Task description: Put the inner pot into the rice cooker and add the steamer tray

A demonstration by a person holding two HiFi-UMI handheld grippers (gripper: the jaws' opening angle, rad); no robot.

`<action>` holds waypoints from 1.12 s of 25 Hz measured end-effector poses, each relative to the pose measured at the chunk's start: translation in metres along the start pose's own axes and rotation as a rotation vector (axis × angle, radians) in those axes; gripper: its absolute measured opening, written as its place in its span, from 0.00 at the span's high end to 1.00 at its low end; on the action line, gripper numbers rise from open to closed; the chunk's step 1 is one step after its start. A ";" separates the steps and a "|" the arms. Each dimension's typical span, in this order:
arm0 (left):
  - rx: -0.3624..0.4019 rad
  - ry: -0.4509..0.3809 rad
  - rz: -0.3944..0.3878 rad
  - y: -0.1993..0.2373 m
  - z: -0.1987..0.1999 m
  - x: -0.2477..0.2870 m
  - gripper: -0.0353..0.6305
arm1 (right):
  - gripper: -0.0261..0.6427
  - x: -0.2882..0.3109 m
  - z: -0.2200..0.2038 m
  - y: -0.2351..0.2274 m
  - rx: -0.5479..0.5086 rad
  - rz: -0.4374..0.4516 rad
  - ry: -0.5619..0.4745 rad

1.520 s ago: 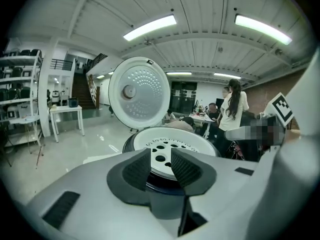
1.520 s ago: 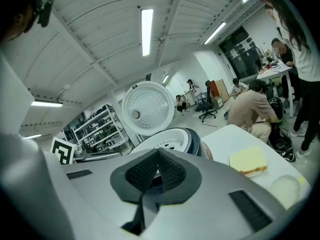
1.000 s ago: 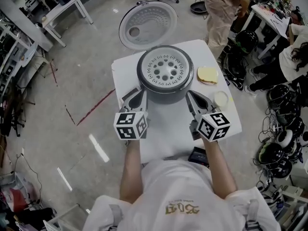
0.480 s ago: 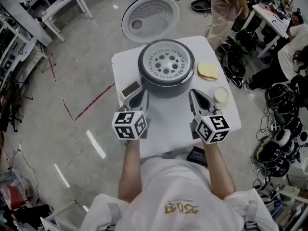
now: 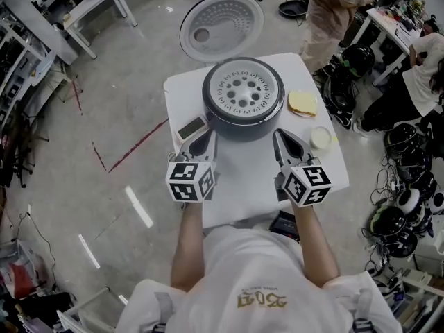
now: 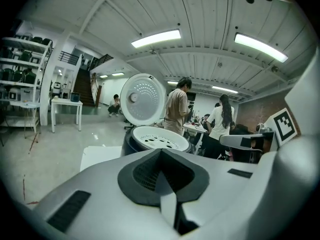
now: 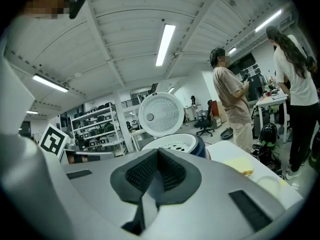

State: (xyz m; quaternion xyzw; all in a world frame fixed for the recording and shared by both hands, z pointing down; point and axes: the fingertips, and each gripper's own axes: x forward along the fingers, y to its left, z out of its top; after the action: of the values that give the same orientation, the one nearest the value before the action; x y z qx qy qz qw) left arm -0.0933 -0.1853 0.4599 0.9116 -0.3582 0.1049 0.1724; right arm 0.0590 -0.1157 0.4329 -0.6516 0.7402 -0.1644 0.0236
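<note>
Hovering near-still before dark round rice cooker [image 5: 244, 125], white perforated steamer tray [image 5: 243, 90] seated; left gripper [image 5: 209, 138] & right gripper [image 5: 279, 137] closed, empty: task prob. done.

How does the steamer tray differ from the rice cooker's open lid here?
The steamer tray lies flat in the top of the rice cooker; the lid stands upright, swung open behind it. The tray has a few rings of larger holes; the lid's inner face shows many fine dots and one off-centre round vent. Both are round and pale.
</note>
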 end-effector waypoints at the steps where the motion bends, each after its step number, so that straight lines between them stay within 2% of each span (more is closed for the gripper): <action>1: 0.002 0.002 0.000 0.000 -0.001 0.000 0.92 | 0.94 0.000 0.000 0.000 -0.002 0.000 0.001; 6: -0.003 0.002 -0.004 -0.002 -0.001 0.001 0.92 | 0.94 0.000 -0.001 -0.003 -0.007 0.001 0.011; 10: 0.049 0.020 -0.007 -0.007 -0.002 0.002 0.92 | 0.94 -0.001 0.001 -0.002 0.033 0.022 0.000; 18: 0.015 0.010 -0.023 -0.012 -0.004 0.004 0.92 | 0.94 -0.005 -0.004 -0.008 0.047 0.013 0.010; 28: 0.013 0.007 -0.028 -0.018 -0.003 0.004 0.92 | 0.94 -0.010 -0.005 -0.012 0.074 0.021 0.010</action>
State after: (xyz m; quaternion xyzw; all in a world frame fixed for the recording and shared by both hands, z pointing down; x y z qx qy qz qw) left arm -0.0782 -0.1745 0.4601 0.9172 -0.3441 0.1081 0.1691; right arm 0.0707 -0.1061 0.4386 -0.6417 0.7404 -0.1947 0.0455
